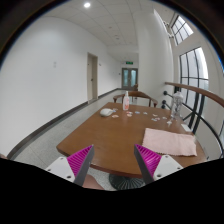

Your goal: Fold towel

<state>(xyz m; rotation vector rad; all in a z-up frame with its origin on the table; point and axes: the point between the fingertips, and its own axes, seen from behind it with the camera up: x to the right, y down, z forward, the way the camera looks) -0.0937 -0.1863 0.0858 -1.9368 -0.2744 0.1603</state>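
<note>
Gripper [108, 160] held above the near edge of the wooden table [110, 135], fingers spread wide with a clear gap between the pink pads [78, 160]; nothing held. The towel [171, 142], pale and lying roughly flat, sits on the table's near right portion, ahead of and beyond the right finger, not between the fingers and not touched. Whether it is already partly folded cannot be told. Farther back on the table: a small pale object [107, 112], what looks like a bottle [126, 101], and a clear container [177, 104] near the far right side; scattered small items between them, too small to identify. Chairs [140, 97] stand behind the table, with a corridor beyond. Judgement: the fold has not visibly begun; the approach to a towel edge is the step in hand. Risks: the towel lies close to the table's right edge, so a sideways drag could pull it off; pinching only the top layer would give a skewed fold; coming down too steeply could jam the fingertips against the tabletop rather than sliding under the cloth.
</note>
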